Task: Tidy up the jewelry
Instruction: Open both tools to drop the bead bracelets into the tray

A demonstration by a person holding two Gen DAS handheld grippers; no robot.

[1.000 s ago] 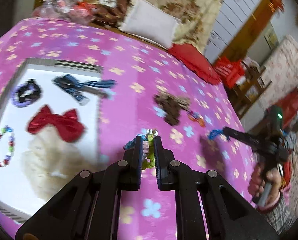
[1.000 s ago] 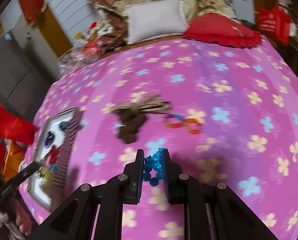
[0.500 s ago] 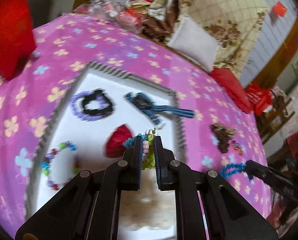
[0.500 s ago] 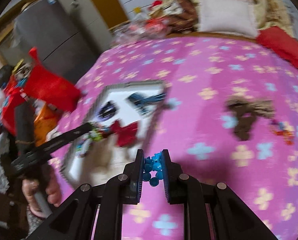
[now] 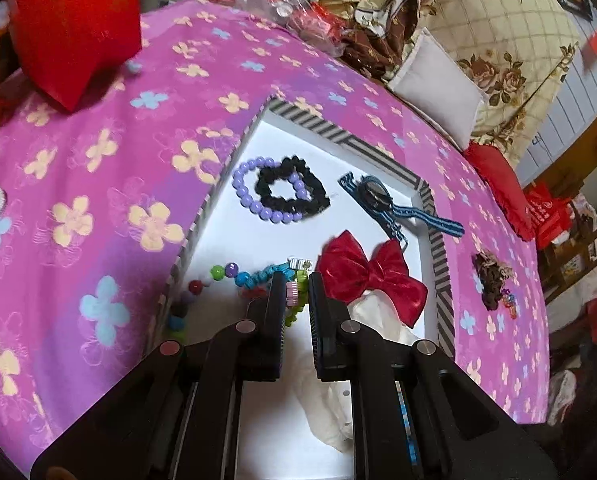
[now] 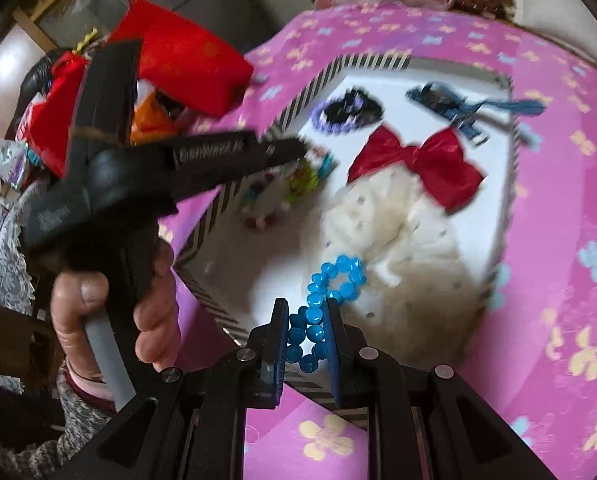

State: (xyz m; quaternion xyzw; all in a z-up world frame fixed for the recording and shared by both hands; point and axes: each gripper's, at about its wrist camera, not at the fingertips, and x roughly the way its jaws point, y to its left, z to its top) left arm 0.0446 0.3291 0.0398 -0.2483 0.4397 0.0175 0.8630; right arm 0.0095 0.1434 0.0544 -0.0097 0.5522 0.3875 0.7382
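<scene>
A white tray with a striped rim (image 5: 338, 132) lies on the pink flowered cloth. In it are a purple bead bracelet (image 5: 246, 196), a black scrunchie (image 5: 294, 196), a blue striped ribbon piece (image 5: 382, 200), a red bow (image 5: 372, 276), a multicoloured bead bracelet (image 5: 202, 280) and a white fluffy piece (image 6: 382, 216). My left gripper (image 5: 297, 284) hangs over the tray's left part, shut on a green, pink and teal bracelet (image 5: 300, 276). My right gripper (image 6: 305, 306) is above the tray's near edge, shut on a blue bead bracelet (image 6: 340, 276).
A brown scrunchie (image 5: 492, 280) and a small colourful ring (image 5: 508, 304) lie on the cloth right of the tray. A red bag (image 5: 74, 28) stands at the cloth's far left. A white pillow (image 5: 434, 88) and red cushion (image 5: 498, 184) line the back. A hand (image 6: 98, 300) holds the left gripper.
Both grippers have swung left from over the bare cloth to over the tray, each still carrying its bracelet. Their jaws have not moved.
</scene>
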